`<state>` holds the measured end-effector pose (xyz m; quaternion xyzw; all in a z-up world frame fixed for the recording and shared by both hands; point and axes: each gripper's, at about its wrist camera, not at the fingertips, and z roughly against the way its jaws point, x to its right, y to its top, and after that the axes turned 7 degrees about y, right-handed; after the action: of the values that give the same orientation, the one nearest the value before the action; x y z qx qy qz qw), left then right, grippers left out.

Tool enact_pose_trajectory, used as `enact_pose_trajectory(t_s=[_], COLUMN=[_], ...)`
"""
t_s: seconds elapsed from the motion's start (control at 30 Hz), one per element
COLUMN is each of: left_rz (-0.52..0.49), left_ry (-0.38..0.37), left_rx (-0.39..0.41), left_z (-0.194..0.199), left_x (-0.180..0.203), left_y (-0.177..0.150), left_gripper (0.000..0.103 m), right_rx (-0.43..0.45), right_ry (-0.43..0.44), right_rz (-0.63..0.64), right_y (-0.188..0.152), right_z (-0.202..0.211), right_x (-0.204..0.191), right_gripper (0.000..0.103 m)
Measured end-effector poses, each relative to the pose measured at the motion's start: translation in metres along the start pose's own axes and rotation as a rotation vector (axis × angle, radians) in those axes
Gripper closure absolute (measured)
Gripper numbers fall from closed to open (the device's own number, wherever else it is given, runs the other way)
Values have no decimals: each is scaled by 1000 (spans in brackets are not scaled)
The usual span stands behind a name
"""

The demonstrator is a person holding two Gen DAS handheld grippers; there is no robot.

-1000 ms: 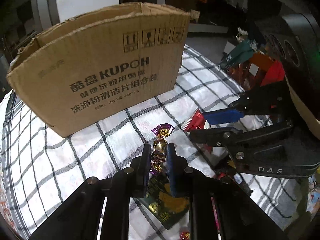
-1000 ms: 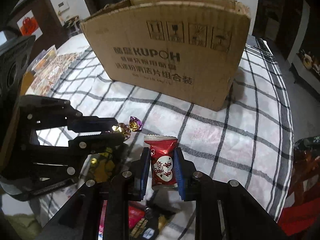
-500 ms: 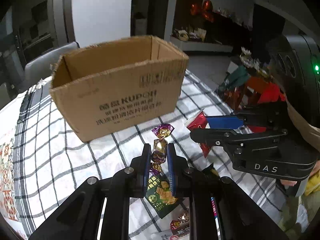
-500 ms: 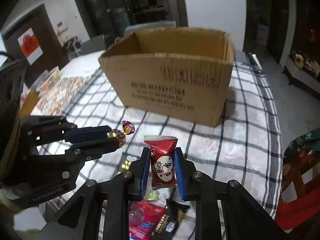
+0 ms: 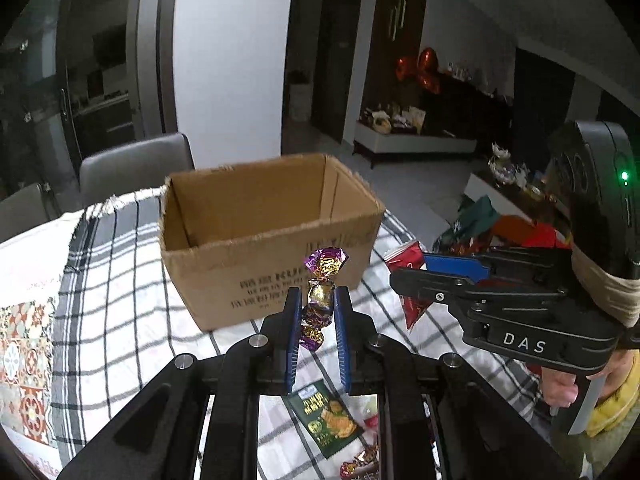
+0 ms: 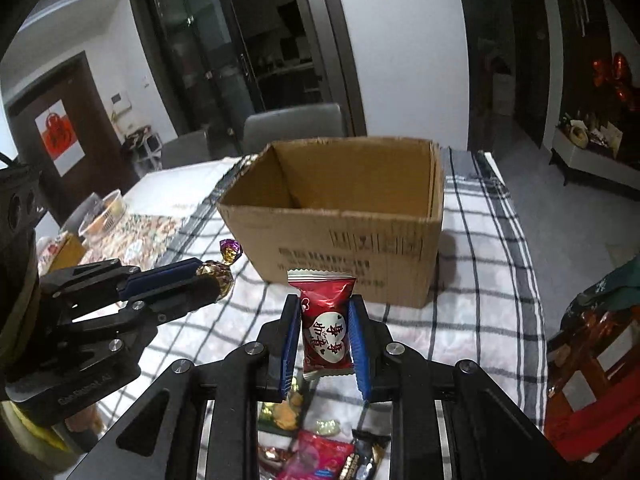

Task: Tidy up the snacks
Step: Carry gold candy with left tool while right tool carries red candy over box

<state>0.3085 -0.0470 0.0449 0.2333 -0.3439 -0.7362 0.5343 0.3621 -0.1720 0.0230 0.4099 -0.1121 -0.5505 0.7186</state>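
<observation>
On the right gripper (image 5: 416,276) body, off to my right, I read "DAS" in white letters. The cardboard box (image 5: 272,248) carries dark print on its near wall; I make out "KU" before my candy blocks it, and the Chinese lines beneath are too small. The red packet (image 6: 325,328) in my right jaws shows dark Chinese characters on white hearts, upside down.

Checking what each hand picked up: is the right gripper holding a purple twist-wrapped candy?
No, the right gripper is shut on a red snack packet; the purple candy sits in the left gripper.
</observation>
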Motion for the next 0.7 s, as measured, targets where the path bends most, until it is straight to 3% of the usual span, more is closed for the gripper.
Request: enact_pose_trajectory(t_s=[0.7], left_rz=[34], left_ry=[70], left_rx=[124], left_z=[-7], left_x=[-34], left_y=[64], left_gripper=[86], right_rx=[134], right_ry=[-65], right_rz=[65], right_y=[77], right_z=[1], right_x=[-3], right_gripper=[78])
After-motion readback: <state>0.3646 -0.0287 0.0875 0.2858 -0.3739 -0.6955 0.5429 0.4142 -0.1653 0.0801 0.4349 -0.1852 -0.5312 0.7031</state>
